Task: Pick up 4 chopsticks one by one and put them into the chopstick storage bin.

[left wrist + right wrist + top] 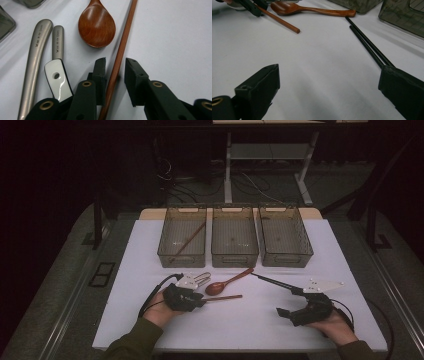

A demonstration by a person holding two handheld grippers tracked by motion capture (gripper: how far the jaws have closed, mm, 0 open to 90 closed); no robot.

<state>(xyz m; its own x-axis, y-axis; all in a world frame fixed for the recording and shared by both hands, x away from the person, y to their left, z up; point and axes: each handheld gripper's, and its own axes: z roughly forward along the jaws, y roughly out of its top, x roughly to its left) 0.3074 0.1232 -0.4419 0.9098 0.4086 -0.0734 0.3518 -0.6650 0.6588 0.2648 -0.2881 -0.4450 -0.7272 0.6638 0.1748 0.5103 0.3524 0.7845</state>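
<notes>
White table (pixel 240 325): left tongs (pixel 115 72) straddle brown chopstick (pixel 122 47), contact unclear; right tongs (pixel 329 82) apart.

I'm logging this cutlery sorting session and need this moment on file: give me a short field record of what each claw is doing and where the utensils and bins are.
left claw: jaws either side of the brown chopstick, a gap showing at the right jaw
right claw: open, nothing between the jaws
black chopsticks: on the table beside the right jaw
wooden spoon: on the table, in front of the bins
metal handles: left of the spoon
bins: three in a row; left one holds a brown chopstick
</notes>
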